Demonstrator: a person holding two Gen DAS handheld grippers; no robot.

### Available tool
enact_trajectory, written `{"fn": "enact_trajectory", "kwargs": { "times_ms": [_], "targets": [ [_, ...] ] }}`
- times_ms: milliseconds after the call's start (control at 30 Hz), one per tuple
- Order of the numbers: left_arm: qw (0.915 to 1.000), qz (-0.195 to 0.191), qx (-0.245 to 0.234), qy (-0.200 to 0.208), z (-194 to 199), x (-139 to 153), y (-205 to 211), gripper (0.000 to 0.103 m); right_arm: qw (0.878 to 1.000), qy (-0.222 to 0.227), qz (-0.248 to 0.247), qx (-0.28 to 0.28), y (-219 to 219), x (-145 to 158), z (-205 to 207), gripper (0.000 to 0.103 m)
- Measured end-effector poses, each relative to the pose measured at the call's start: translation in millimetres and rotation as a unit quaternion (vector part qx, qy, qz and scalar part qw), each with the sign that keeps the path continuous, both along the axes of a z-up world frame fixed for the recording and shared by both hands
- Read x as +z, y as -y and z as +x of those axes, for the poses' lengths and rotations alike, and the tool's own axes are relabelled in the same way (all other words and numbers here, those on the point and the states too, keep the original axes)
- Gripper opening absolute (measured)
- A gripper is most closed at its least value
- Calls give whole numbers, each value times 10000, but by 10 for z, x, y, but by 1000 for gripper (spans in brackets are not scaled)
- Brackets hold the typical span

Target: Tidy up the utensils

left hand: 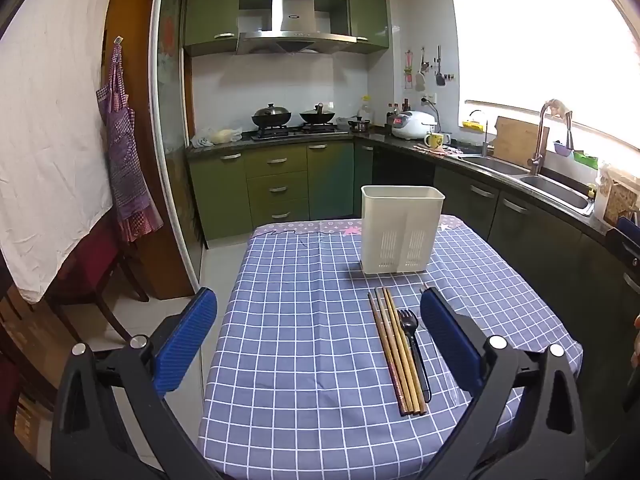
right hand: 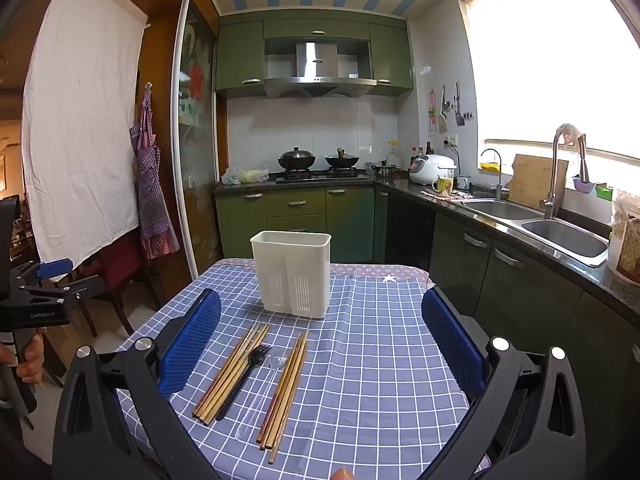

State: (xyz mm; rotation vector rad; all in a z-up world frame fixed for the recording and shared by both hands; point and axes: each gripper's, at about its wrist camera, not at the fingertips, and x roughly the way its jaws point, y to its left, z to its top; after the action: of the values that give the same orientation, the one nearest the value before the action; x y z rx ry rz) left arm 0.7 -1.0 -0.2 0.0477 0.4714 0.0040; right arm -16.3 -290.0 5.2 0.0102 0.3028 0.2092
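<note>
A cream utensil holder (left hand: 401,230) (right hand: 293,273) stands upright at the far end of the table with the blue checked cloth (left hand: 304,320) (right hand: 368,360). In front of it lie a left bundle of wooden chopsticks (right hand: 231,372) (left hand: 394,352), a black plastic fork (right hand: 246,376) (left hand: 414,344), a clear plastic spoon (right hand: 264,392) and a second bundle of chopsticks (right hand: 286,388). My left gripper (left hand: 318,312) is open and empty, above the table's near left part. My right gripper (right hand: 320,316) is open and empty, above the utensils.
Green kitchen cabinets with a stove (left hand: 296,130) stand behind the table. A counter with a double sink (right hand: 552,224) runs along the right. A chair (left hand: 100,264) and a hanging apron (left hand: 124,152) are at the left. The left gripper's handle (right hand: 28,312) shows in the right wrist view.
</note>
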Motion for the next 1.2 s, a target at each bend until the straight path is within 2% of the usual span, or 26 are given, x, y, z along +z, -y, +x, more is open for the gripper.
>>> {"fn": "enact_trajectory", "kwargs": {
  "times_ms": [167,567,1200],
  "targets": [
    [9999,99,44,-22,31,-10,29,97,10000,8,-20,15,-2,2,-5,99],
    [10000,-15,-82,-3,7,-66,83,97,10000,-37,-17,10,5,-11,22,99],
    [10000,-17,-66,-54,-41,-118,40,97,9999,-111,-8,-12,-124,-202,96,99]
  ]
}}
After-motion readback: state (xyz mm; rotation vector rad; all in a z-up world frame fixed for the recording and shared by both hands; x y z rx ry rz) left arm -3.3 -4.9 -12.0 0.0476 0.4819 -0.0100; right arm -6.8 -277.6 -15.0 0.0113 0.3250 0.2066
